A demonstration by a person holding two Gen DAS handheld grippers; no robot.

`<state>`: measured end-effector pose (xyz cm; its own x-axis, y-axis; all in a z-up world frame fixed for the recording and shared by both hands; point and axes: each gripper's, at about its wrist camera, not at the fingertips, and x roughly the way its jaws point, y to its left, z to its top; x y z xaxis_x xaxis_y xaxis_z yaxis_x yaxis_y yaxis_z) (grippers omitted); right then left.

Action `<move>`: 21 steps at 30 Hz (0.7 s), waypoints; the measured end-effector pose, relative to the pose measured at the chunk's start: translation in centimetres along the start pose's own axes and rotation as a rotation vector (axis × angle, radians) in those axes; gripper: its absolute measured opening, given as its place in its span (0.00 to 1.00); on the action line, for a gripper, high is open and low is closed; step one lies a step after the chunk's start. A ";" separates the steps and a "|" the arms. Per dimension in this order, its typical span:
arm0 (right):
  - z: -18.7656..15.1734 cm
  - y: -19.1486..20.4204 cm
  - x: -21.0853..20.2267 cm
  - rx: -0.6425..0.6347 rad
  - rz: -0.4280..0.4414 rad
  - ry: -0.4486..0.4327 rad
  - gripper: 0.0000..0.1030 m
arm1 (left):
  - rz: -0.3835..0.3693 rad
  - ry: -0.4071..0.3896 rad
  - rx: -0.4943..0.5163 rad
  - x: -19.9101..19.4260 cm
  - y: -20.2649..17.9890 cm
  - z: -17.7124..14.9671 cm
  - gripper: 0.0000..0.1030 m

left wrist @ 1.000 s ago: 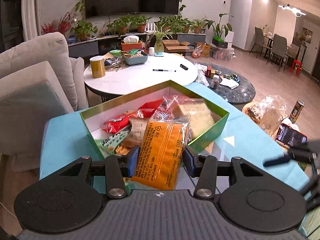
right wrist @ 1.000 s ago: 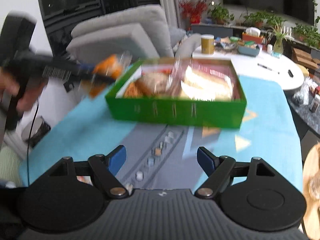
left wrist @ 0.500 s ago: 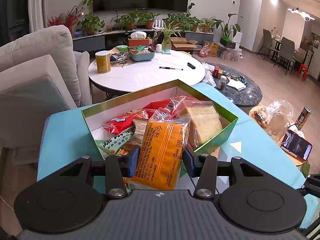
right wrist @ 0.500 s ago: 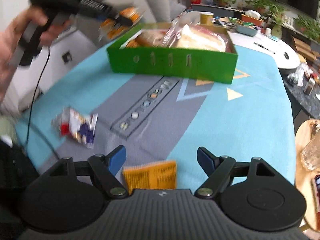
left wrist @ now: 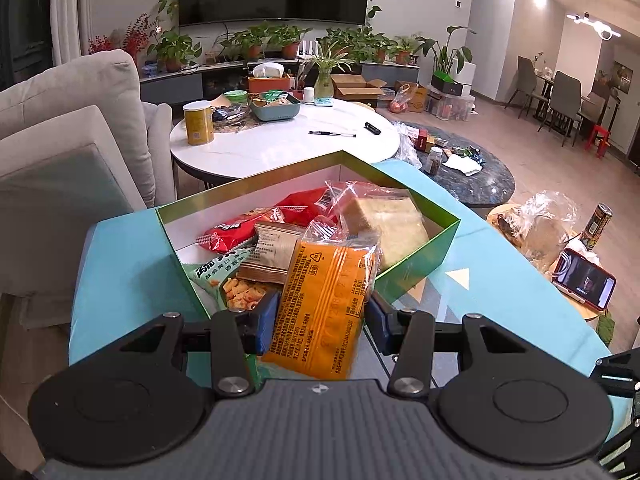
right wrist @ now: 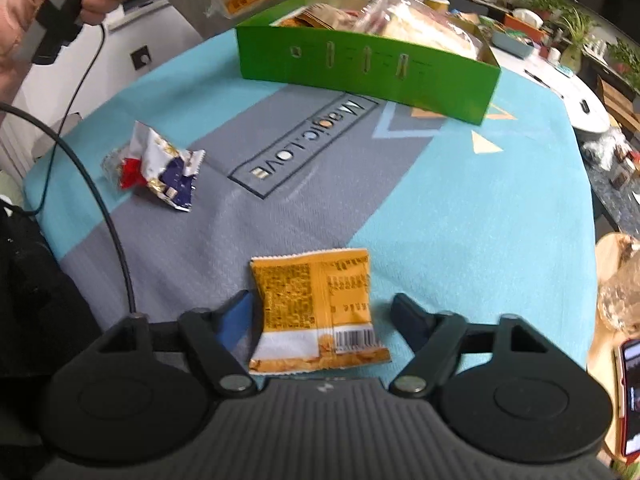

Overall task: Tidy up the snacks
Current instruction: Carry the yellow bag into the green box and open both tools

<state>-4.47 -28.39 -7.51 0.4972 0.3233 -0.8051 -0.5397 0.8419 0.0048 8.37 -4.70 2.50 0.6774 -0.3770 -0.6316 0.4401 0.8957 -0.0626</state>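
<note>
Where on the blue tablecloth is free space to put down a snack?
Free: the grey band between the green box, the crumpled wrapper and the orange packet; also the blue area right of it. Crowded: inside the box.

Table (right wrist: 460, 208) draped in a turquoise and grey cloth (right wrist: 400, 240) lettered "Magic.LOVE". Resting directly on it: green box (right wrist: 360, 64) of snacks at the far end, crumpled red, white and blue wrapper (right wrist: 160, 168) at left, flat orange snack packet (right wrist: 316, 308) at the near edge.
</note>
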 end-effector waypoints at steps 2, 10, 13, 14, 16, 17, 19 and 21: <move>0.1 -0.1 0.0 0.004 -0.013 -0.006 0.71 | 0.000 -0.002 -0.004 -0.1 0.0 0.0 0.42; 3.2 -1.8 -1.2 0.098 -0.039 -0.197 0.71 | 0.005 -0.020 0.009 -0.6 -0.3 0.2 0.42; 5.9 -2.3 -1.7 0.125 -0.076 -0.311 0.71 | 0.018 -0.039 0.004 -0.7 -0.3 0.7 0.42; 6.9 -2.5 -1.8 0.126 -0.078 -0.344 0.71 | 0.023 -0.049 0.006 -0.9 -0.3 0.8 0.42; 8.7 -2.8 -1.7 0.130 -0.075 -0.392 0.71 | 0.024 -0.064 0.009 -1.1 -0.2 1.1 0.42; 9.7 -3.0 -1.6 0.138 -0.072 -0.413 0.71 | 0.024 -0.068 0.009 -1.1 -0.1 1.3 0.42; 11.5 -3.5 -1.3 0.160 -0.068 -0.442 0.71 | 0.027 -0.076 0.009 -0.8 0.1 1.9 0.42; 13.5 -4.1 -0.8 0.198 -0.065 -0.459 0.71 | 0.037 -0.084 -0.001 -0.4 0.5 2.5 0.42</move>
<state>6.52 -26.26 1.18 0.7972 0.3869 -0.4634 -0.3804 0.9180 0.1121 9.75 -4.65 4.66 0.7402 -0.3617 -0.5668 0.4133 0.9097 -0.0408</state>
